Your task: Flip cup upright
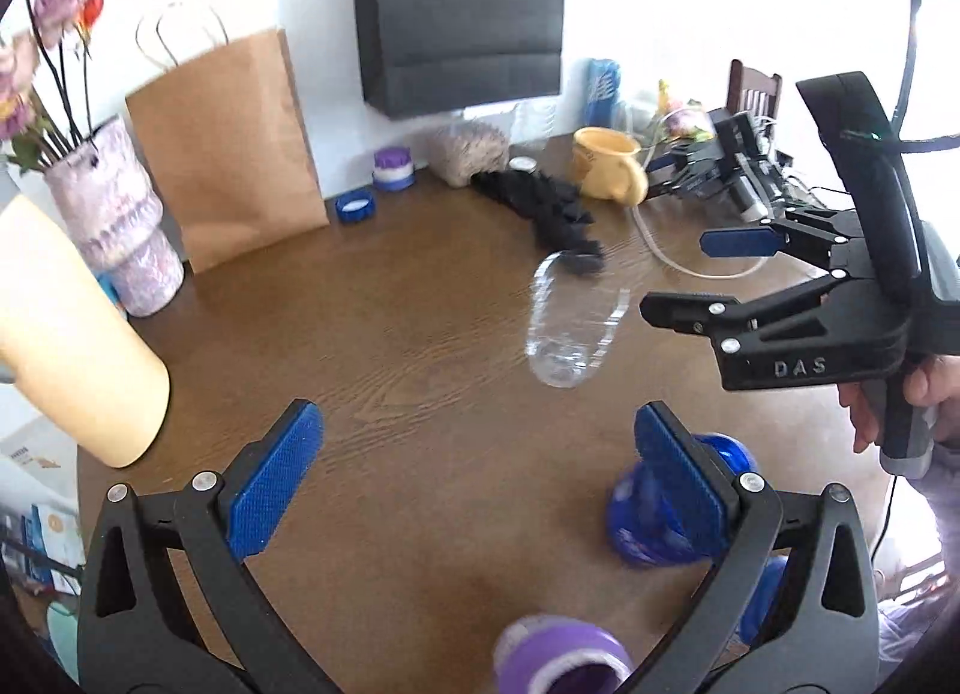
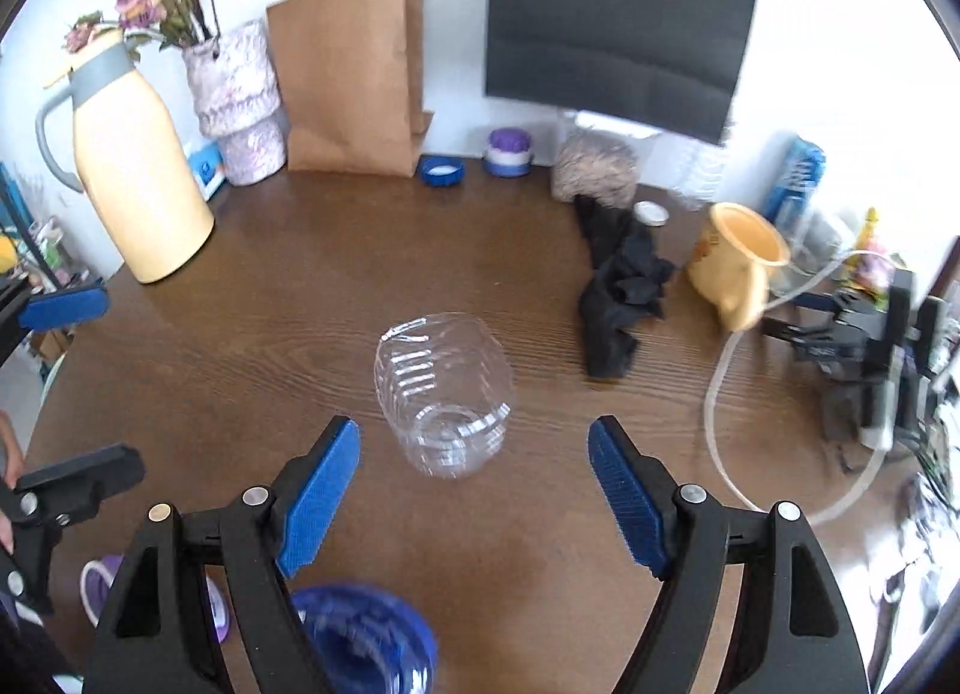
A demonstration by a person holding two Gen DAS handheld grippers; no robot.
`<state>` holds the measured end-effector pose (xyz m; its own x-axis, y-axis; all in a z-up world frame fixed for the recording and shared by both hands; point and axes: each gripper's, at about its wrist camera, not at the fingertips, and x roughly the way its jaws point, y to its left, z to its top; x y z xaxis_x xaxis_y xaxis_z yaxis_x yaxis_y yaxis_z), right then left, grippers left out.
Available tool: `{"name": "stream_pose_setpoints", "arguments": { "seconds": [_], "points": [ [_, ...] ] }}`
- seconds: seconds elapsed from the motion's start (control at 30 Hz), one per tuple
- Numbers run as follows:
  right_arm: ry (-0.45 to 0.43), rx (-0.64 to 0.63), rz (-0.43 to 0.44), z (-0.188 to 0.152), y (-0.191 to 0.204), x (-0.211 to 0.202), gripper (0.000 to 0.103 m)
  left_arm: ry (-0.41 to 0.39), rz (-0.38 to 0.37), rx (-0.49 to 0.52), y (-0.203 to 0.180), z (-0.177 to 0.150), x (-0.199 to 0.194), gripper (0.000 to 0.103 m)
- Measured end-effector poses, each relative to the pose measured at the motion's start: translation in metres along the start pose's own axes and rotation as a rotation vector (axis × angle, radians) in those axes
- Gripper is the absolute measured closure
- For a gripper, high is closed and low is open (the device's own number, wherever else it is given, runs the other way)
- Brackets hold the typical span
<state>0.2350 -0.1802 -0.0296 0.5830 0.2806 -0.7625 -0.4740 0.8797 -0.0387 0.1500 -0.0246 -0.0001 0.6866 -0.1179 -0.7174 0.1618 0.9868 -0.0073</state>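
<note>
Right gripper (image 2: 474, 496): fingers spread wide, holding nothing; it hangs low over the wooden table (image 2: 300, 304), pointed at the cup.
Right gripper seen from the left camera (image 1: 678, 280): at about 3 o'clock, jaws apart, nothing between them, tips just beside the cup.
Left gripper (image 1: 474, 466): also spread and empty, set back from the cup.
Cup (image 2: 444, 394): clear plastic, ribbed, lying on its side on the table, at 12 o'clock just ahead of the right fingertips and not touching them. In the left camera the cup (image 1: 570, 322) sits toward 1 o'clock.
Cup's lie: the base looks to face the right gripper and the mouth to point away toward the black cloth (image 2: 621, 298), though the transparency makes this uncertain.
Handling, as a guess: very light, thin-walled, likely to squash under a firm squeeze and to roll or skid on the smooth wood; the ribs should give the pads some bite.
Where to hold: across the ribbed body near its middle, with gentle closing, then tip it onto its base.
Risk: a nudge from one finger first could roll it toward the cloth.
Nearby, at 6 o'clock: a blue container (image 2: 366, 640), blurred, close under the right gripper.
Farther out: a yellow mug (image 2: 738, 262) at 2 o'clock and a cream jug (image 2: 138, 184) at 10 o'clock, both well apart from the cup.
</note>
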Motion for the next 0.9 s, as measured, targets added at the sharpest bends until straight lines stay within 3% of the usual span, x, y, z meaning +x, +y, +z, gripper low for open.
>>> {"name": "stream_pose_setpoints", "arguments": {
  "seconds": [0.4,0.9],
  "points": [
    [-0.075,0.097,-0.045,-0.065,-0.001,-0.094,0.021,-0.098,-0.048,0.021,-0.049,-0.046,-0.067,0.000],
    [-0.159,0.111,-0.076,-0.173,0.045,-0.167,0.021,-0.179,0.054,-0.027,-0.089,-0.131,-0.132,0.000]
  ]
}}
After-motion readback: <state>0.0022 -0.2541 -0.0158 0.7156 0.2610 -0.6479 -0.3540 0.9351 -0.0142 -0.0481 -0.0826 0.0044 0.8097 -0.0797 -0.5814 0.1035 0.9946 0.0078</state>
